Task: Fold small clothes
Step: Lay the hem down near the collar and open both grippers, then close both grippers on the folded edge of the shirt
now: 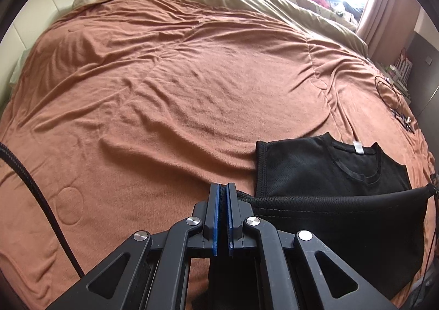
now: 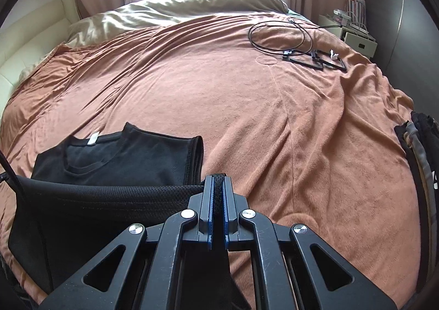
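A: Both claws are closed on cloth. The left gripper pinches one bottom corner of the black shirt, and the right gripper pinches the other corner, with mesh fabric showing between its blue pads.

B: Where is the shirt itself?

A: Its upper part, with the neckline and the white label, lies flat on the orange blanket, close to the near edge of the bed. The hem is lifted and stretched between the two claws, above the lower part of the garment.

B: What can go wrong, in your opinion?

A: The mesh is thin and slippery, I think, so a corner may slide out of the pads if the hands pull apart too strongly. Also, if one hand goes further than the other, the fold will land crooked. The soft blanket can wrinkle and drag the flat part with it.

B: And the count?

A: One black shirt, two grippers, one orange blanket, one beige duvet behind it. Further away, one looped black cable and, as far as I can tell, two black hangers. A dark bundle sits at the right edge; what it is, I cannot say.
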Demonstrator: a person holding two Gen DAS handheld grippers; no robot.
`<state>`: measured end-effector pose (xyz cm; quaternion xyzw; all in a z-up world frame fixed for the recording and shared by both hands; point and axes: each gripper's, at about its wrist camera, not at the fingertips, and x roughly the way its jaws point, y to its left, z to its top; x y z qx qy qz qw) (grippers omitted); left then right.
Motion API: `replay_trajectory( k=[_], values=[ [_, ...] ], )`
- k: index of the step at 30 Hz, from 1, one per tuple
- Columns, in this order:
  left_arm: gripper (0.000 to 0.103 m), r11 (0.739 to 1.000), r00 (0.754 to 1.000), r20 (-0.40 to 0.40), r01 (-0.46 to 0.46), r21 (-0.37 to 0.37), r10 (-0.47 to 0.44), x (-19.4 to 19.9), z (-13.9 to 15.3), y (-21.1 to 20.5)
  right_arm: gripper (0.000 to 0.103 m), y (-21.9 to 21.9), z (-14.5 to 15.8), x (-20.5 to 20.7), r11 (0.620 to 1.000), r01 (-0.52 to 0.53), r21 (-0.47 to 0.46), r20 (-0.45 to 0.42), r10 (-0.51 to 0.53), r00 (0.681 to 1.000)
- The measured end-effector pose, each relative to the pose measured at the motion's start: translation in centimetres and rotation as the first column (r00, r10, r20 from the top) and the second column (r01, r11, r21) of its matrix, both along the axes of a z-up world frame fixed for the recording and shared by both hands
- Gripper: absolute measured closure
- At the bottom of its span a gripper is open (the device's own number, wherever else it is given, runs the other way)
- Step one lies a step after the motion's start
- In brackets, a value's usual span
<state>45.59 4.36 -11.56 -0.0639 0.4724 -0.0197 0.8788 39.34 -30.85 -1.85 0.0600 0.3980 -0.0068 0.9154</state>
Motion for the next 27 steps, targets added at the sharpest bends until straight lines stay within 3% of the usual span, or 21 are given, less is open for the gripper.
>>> replay_trajectory(
  k=[3,4,5,6,7,8,18,23,27],
  values=[
    [0.088,1.000,1.000,-0.025,0.004,0.012,-0.003,0.8,-0.4,0.0,0.094,0.1,-0.4,1.2,0.998,0.038,-0.048,-0.019,-0.039,0.999],
    [0.083,1.000,1.000,-0.024,0.002,0.022,-0.002,0.8,-0.4,0.0,0.085,0.2,-0.5,1.4,0.998,0.042,-0.050,-0.024,-0.044,0.999],
    [0.067,1.000,1.000,-0.020,0.003,0.029,-0.003,0.7,-0.3,0.2,0.062,0.0,-0.5,1.5,0.999,0.040,-0.035,-0.025,-0.041,0.999],
    [0.049,1.000,1.000,-0.016,0.008,0.031,-0.007,0.6,-0.3,0.3,0.048,-0.2,-0.5,1.5,0.999,0.035,-0.019,-0.023,-0.035,0.999],
    [0.042,0.999,1.000,-0.014,0.014,0.029,-0.014,0.4,-0.3,0.5,0.034,-0.4,-0.3,1.2,0.999,0.033,-0.020,-0.015,-0.034,0.999],
    [0.034,0.999,0.999,-0.015,0.029,0.029,-0.029,0.2,-0.3,0.6,0.034,-0.5,-0.2,0.9,0.999,0.028,-0.033,-0.006,-0.029,1.000],
    [0.034,0.962,0.970,-0.140,0.221,0.163,-0.199,-1.9,-2.6,-1.6,0.034,0.9,-2.1,-0.9,0.977,-0.170,-0.129,-0.118,0.155,0.981],
    [0.034,0.943,0.962,-0.186,0.241,0.228,-0.200,-1.3,-3.9,-2.7,0.034,1.9,-3.5,-0.3,0.958,-0.214,-0.189,-0.175,0.181,0.968],
    [0.034,0.947,0.962,-0.210,0.224,0.230,-0.176,0.2,-5.1,-2.6,0.034,2.8,-4.4,2.0,0.951,-0.208,-0.227,-0.217,0.159,0.963]
  ],
)
